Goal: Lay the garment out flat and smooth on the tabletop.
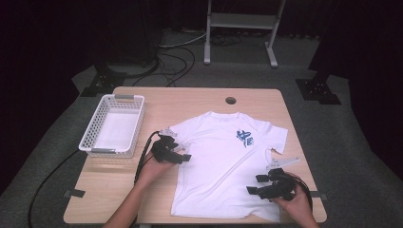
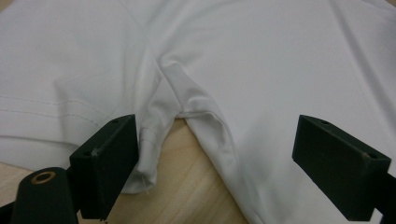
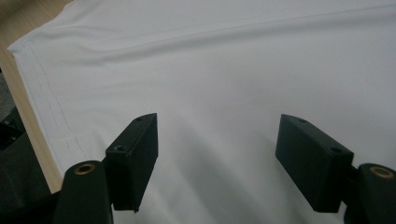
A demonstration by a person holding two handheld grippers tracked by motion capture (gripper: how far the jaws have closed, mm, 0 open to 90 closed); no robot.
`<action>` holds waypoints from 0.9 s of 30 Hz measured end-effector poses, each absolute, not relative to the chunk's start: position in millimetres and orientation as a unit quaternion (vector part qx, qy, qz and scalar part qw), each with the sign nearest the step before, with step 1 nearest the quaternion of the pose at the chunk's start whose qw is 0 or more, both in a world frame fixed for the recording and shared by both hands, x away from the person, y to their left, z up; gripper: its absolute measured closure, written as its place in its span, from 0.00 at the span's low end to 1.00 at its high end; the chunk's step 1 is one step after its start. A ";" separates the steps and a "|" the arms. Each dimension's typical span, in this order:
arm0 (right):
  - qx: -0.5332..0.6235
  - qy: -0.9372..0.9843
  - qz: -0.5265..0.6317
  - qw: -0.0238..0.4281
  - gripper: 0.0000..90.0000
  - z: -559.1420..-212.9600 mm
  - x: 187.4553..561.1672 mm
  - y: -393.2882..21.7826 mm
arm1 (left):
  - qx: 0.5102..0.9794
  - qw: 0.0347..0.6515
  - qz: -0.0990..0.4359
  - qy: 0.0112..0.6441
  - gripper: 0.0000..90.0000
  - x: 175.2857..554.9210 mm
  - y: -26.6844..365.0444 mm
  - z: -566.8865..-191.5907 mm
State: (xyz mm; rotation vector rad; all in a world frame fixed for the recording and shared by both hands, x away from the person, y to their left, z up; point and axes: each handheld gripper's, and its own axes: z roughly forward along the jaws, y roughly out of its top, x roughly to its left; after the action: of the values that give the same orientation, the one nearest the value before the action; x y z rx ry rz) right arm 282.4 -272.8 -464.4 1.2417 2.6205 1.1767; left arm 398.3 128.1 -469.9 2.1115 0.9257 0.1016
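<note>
White cotton T-shirt (image 1: 223, 161) lay flat between your hands, its armpit fold just ahead of your left gripper's (image 1: 177, 153) open jaws, your right gripper (image 1: 263, 184) likewise open over the hem corner.

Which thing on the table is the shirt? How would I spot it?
Find the wooden table in the dark room. The white T-shirt lies flat across its middle and right side. It carries a small blue print on the chest, unlike the white basket at the left.

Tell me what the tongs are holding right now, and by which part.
Nothing yet: both tongs, left and right, stand open over the T-shirt.
</note>
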 end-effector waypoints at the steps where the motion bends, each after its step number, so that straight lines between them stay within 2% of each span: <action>1: 0.397 0.836 0.378 0.006 0.33 -464.4 282.3 -273.8 | 0.834 0.408 0.044 0.370 0.15 399.8 129.5 -469.0; 8: 0.409 0.828 0.382 0.026 0.33 -454.1 303.0 -287.0 | 0.813 0.423 0.056 0.396 0.14 425.9 132.9 -464.8; 14: 0.439 0.811 0.381 0.063 0.33 -439.4 372.8 -301.2 | 0.804 0.422 0.045 0.417 0.14 443.9 130.0 -465.1; 19: 0.485 0.798 0.349 0.077 0.33 -442.5 429.6 -309.8 | 0.800 0.408 0.043 0.437 0.15 451.9 132.9 -471.4; 23: 0.514 0.795 0.310 0.091 0.33 -449.9 457.9 -314.4 | 0.802 0.393 0.065 0.446 0.16 459.1 136.8 -470.5; 27: 0.523 0.798 0.287 0.084 0.33 -456.0 473.6 -310.4 | 0.808 0.368 0.086 0.452 0.16 470.3 137.6 -468.3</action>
State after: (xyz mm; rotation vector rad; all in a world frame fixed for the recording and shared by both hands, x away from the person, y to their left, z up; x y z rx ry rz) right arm 473.6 -310.4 -456.0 1.5616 2.3805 0.8575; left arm 470.3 137.6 -468.3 2.0737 1.1614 0.2197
